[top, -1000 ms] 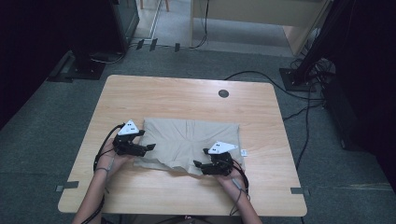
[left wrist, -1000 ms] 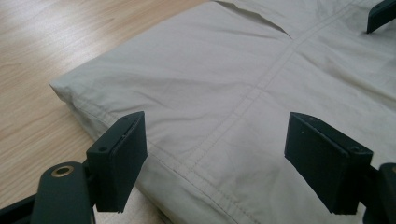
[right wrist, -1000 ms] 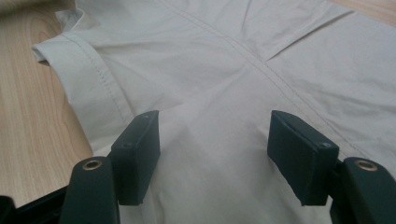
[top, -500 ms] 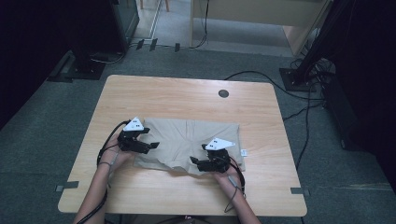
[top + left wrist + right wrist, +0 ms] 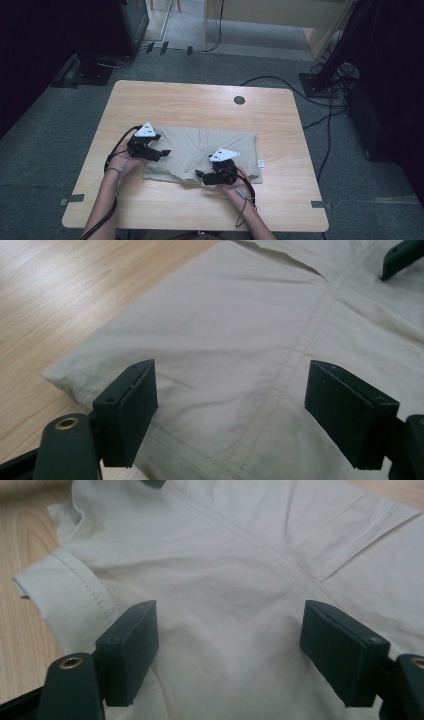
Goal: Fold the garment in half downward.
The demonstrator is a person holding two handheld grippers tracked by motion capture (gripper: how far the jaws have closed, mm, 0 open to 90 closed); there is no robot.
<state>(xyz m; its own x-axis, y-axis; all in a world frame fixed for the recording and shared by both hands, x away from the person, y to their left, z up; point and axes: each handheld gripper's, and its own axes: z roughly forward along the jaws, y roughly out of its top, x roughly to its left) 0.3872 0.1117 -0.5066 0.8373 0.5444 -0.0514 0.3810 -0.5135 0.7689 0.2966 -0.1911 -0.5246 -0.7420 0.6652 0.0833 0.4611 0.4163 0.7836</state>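
A beige garment (image 5: 200, 147) lies folded flat on the wooden table (image 5: 200, 105). My left gripper (image 5: 161, 153) hovers over its left part, jaws open, with a stitched seam of the garment (image 5: 240, 330) running beneath them in the left gripper view (image 5: 230, 405). My right gripper (image 5: 201, 175) is at the garment's near edge, pointing left. Its jaws have just been opening and now stand wide (image 5: 227, 650) above the cloth (image 5: 225, 565), with nothing pinched between them. A folded hem (image 5: 55, 585) lies to their left. A person's hand holds each gripper.
A black round grommet (image 5: 239, 100) sits in the table's far side. A small white tag (image 5: 261, 163) lies at the garment's right edge. Cables (image 5: 320, 115) trail over the floor to the right, and dark equipment (image 5: 100, 65) stands at the far left.
My right gripper has slid a little to the left along the garment's near edge, and its jaws look wider. The left gripper has barely shifted.
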